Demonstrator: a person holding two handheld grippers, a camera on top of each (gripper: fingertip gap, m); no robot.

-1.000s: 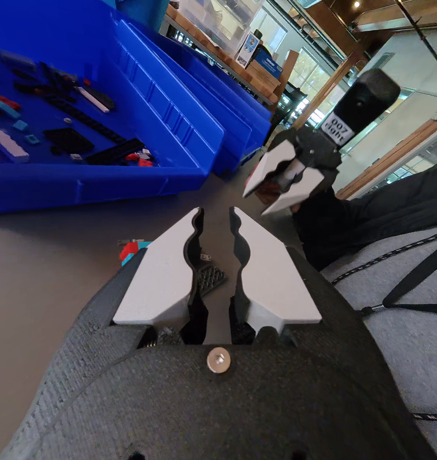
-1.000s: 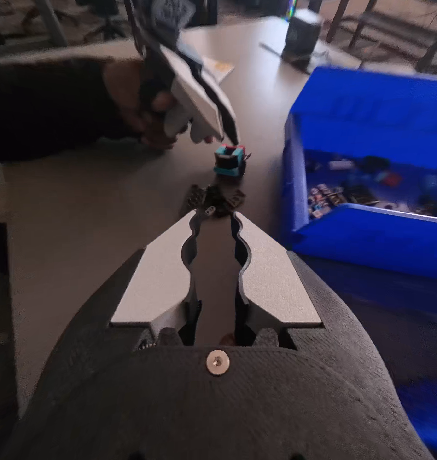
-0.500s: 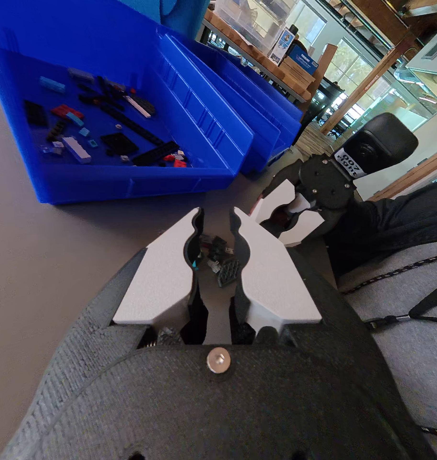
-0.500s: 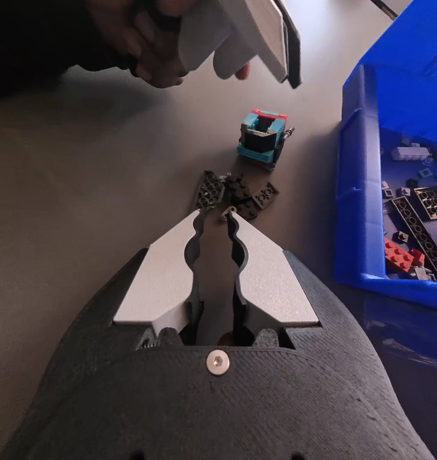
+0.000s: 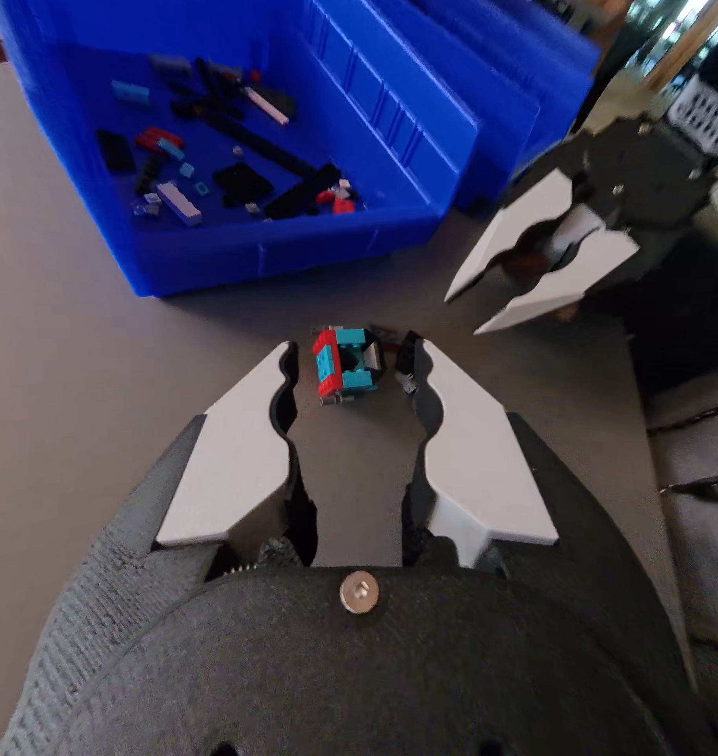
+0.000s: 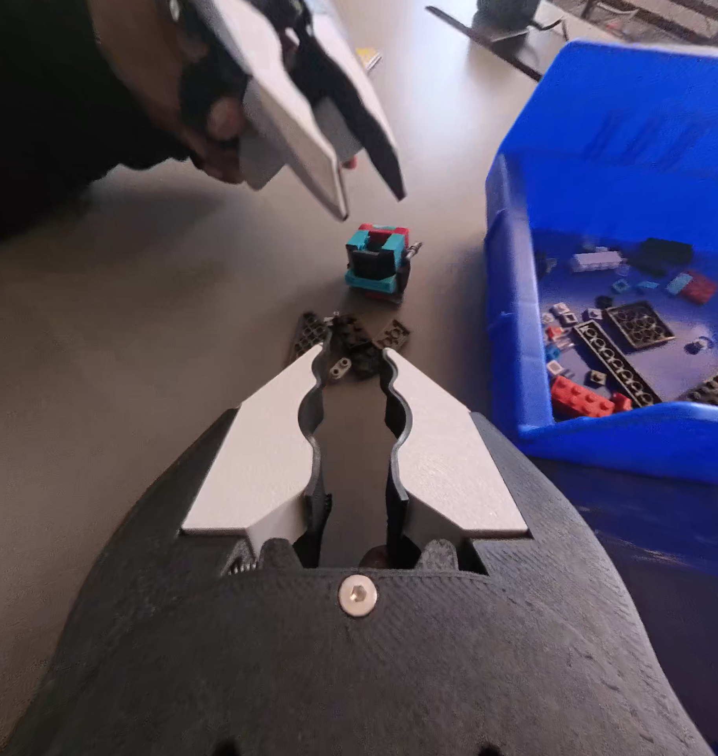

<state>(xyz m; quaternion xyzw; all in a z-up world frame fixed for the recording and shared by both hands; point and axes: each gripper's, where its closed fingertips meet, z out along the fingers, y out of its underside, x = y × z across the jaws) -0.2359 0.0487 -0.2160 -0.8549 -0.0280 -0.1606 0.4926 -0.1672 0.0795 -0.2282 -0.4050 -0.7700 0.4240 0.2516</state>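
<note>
Left claw spread wide, empty, astride the red-and-teal brick block at frame centre; right claw narrower, empty, over dark loose plates.

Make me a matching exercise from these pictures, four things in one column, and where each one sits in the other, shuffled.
Things:
1. teal and red brick model
2. long black plate
3. loose dark pieces
4. left gripper

Places:
A. inside the blue bin
B. on the table at the right gripper tips
C. on the table, alone, between both grippers
D. jaws open, just above the model

Pairs: 1-C, 2-A, 3-B, 4-D
</note>
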